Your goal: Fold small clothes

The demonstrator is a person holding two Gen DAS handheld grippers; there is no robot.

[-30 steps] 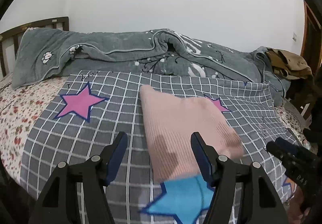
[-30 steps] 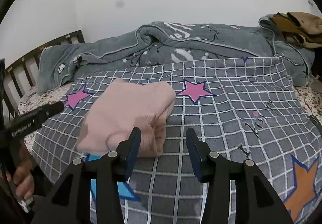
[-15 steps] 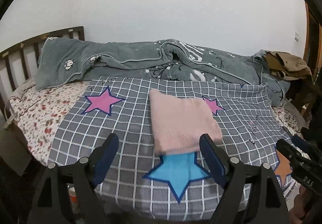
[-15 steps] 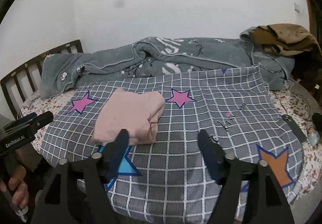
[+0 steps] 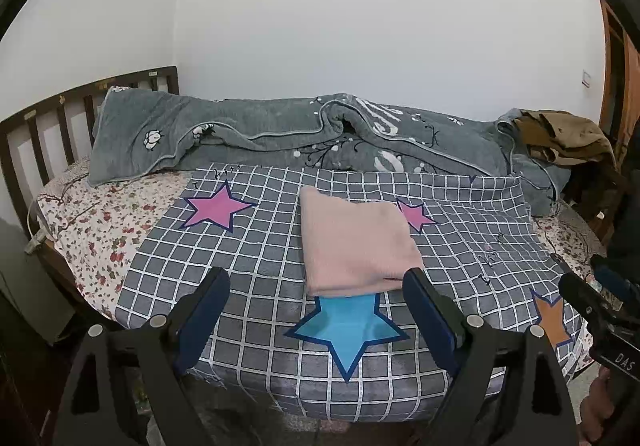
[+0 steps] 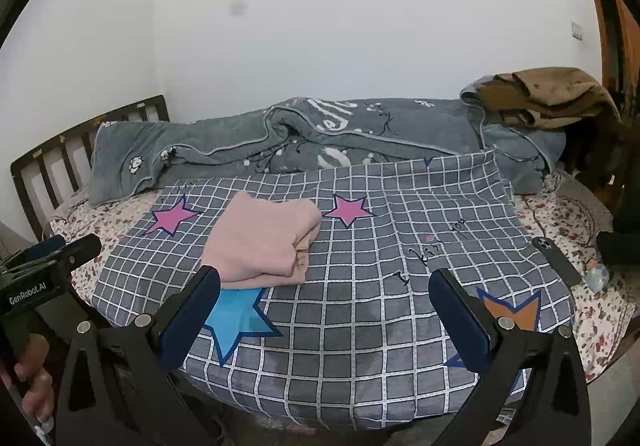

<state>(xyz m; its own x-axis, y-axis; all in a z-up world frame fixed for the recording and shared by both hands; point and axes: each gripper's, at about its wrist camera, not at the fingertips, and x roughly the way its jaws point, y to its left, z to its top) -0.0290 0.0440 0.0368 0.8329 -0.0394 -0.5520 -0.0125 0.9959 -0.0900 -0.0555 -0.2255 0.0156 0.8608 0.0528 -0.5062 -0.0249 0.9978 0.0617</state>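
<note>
Both grippers hang apart from the folded pink garment; left gripper and right gripper stand spread wide, jaws having just been opening, nothing between them; garment lies on the checked blanket, beyond the fingertips.

A folded garment lies on a cover spread over the bed, near its front edge. Behind the cover a blanket is bunched along the wall — the headboard at the left, a heap of clothes on the blanket's right end. A phone lies on the bed right of the cover. Both tools — left, right — hang before the bed's front edge, apart from the garment.
</note>
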